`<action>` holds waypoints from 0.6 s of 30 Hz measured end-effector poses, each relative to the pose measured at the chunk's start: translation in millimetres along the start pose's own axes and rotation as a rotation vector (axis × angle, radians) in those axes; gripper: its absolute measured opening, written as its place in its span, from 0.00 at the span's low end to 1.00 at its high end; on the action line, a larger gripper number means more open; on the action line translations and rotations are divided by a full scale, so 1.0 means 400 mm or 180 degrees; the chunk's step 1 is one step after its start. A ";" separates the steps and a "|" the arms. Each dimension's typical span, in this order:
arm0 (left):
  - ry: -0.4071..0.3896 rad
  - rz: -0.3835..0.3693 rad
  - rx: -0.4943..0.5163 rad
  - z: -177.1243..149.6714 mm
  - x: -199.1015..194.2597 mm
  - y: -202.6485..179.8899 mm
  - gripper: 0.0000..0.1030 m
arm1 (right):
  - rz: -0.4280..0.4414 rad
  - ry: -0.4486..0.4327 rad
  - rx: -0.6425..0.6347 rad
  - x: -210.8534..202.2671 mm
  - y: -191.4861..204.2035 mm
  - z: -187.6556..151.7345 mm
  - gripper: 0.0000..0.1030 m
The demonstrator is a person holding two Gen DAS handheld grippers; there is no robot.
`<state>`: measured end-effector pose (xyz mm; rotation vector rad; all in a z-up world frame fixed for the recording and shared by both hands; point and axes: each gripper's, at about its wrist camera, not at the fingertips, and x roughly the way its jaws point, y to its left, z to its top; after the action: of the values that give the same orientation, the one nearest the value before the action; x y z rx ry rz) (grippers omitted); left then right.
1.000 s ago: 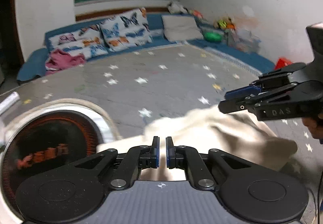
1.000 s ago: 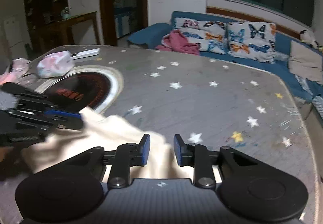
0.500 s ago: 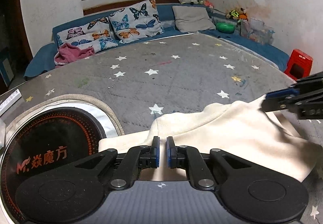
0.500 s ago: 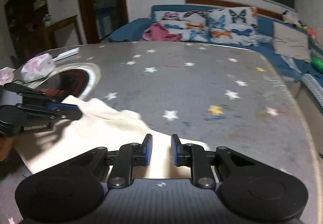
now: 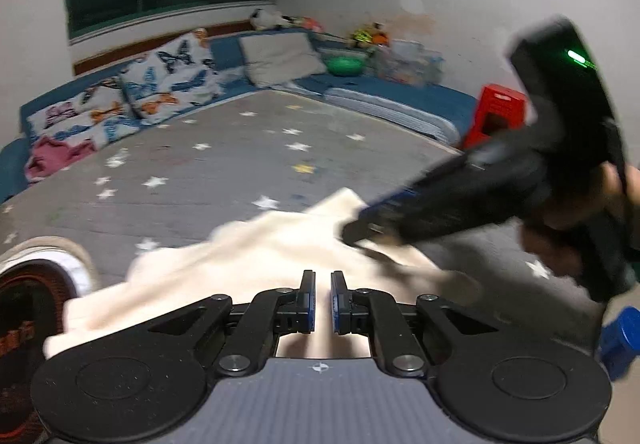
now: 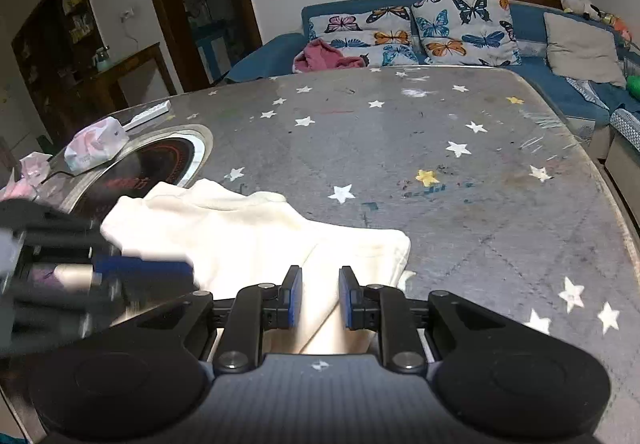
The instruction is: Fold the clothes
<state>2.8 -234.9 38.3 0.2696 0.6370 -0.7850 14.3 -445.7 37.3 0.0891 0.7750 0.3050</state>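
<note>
A cream garment [image 6: 248, 228] lies bunched on the grey star-patterned table, part folded over itself; it also shows in the left wrist view [image 5: 248, 256]. My left gripper [image 5: 322, 284] sits low over its near edge with the jaws almost together, and cloth runs under them. My right gripper [image 6: 319, 284] is above the garment's right corner with a gap between its fingers, cloth showing in the gap. In the left wrist view the right gripper [image 5: 352, 234] is blurred and its tip touches the cloth. The left gripper [image 6: 176, 268] shows blurred in the right wrist view.
A round induction hob [image 6: 160, 163] is set into the table by the garment's left end. A tissue pack [image 6: 96, 141] and a white remote [image 6: 148, 113] lie beyond it. A blue sofa [image 6: 560, 91] with butterfly cushions and a red stool [image 5: 496, 115] stand past the table edge.
The right gripper has swung in toward the left over the garment and its fingers have spread wider. The cloth has bunched up and folded on itself. The left gripper stays nearly closed.
</note>
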 end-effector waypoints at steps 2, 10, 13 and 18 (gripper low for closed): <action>0.0006 -0.0051 0.0023 -0.006 0.009 -0.016 0.10 | 0.0034 0.0006 0.0065 0.011 -0.008 0.001 0.18; -0.0052 -0.0177 0.0022 -0.018 0.002 -0.040 0.10 | 0.0067 0.0008 0.0226 0.021 -0.024 -0.015 0.21; -0.0063 -0.0226 0.0044 -0.021 0.001 -0.052 0.10 | 0.0117 0.0013 0.0270 0.023 -0.025 -0.020 0.22; -0.0055 -0.0260 0.0055 -0.020 0.007 -0.067 0.11 | 0.0126 -0.0035 0.0275 0.020 -0.014 -0.016 0.04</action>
<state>-18.5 -251.1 30.5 0.2534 0.6282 -0.8708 16.6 -448.8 26.1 0.1874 0.7761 0.3082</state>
